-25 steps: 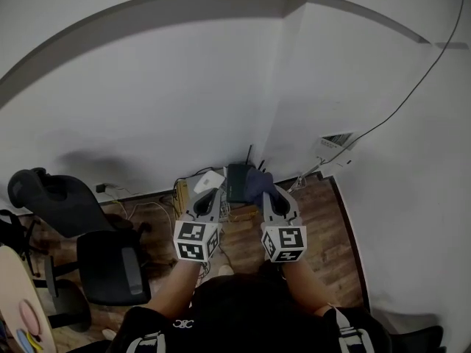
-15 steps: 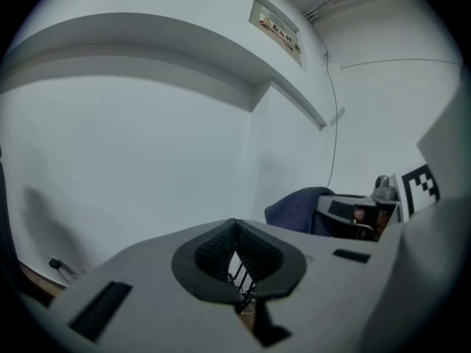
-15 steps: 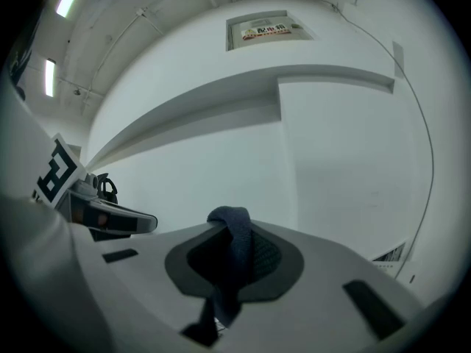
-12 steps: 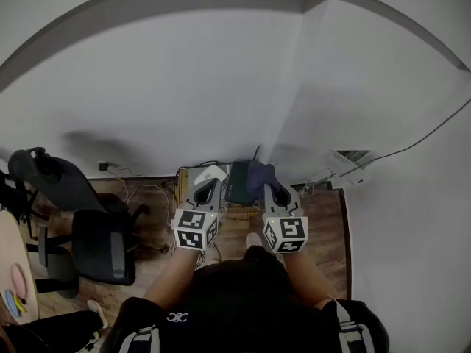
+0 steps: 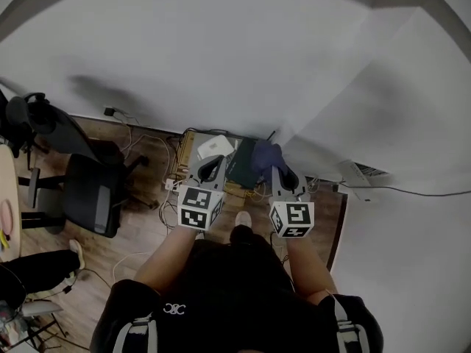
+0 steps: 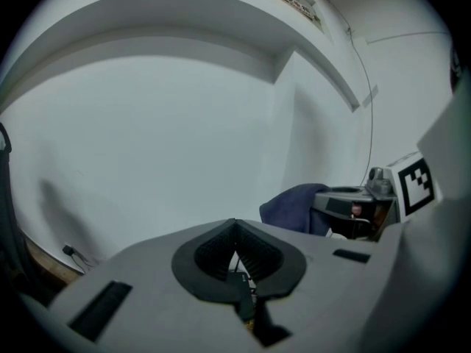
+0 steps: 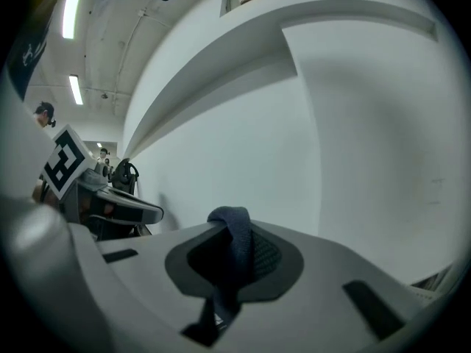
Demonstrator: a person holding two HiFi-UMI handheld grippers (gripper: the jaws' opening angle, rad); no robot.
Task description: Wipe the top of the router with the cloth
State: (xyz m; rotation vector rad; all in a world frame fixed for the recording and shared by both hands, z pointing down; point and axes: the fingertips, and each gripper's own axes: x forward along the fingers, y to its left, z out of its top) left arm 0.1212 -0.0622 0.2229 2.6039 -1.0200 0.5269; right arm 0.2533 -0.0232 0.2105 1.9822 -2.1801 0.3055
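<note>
A dark router (image 5: 241, 162) lies on a low wooden stand (image 5: 190, 144) by the wall, seen from above in the head view. My right gripper (image 5: 276, 169) is shut on a dark blue cloth (image 5: 266, 157), which bunches over the router's right side. The cloth (image 7: 234, 250) hangs as a folded strip between the jaws in the right gripper view. My left gripper (image 5: 211, 169) is held just left of the router, shut with nothing in it. In the left gripper view the left gripper (image 6: 235, 247) points at the wall, with the cloth (image 6: 294, 206) to its right.
A white box (image 5: 214, 146) sits on the stand beside the router. Cables (image 5: 136, 134) trail along the wooden floor. A black office chair (image 5: 88, 195) stands at left. White walls meet in a corner behind the stand, with a white vent (image 5: 362, 173) at right.
The head view has tilted further down and the stand now sits lower left of the wall corner. Both grippers stay side by side at the router, the cloth still held.
</note>
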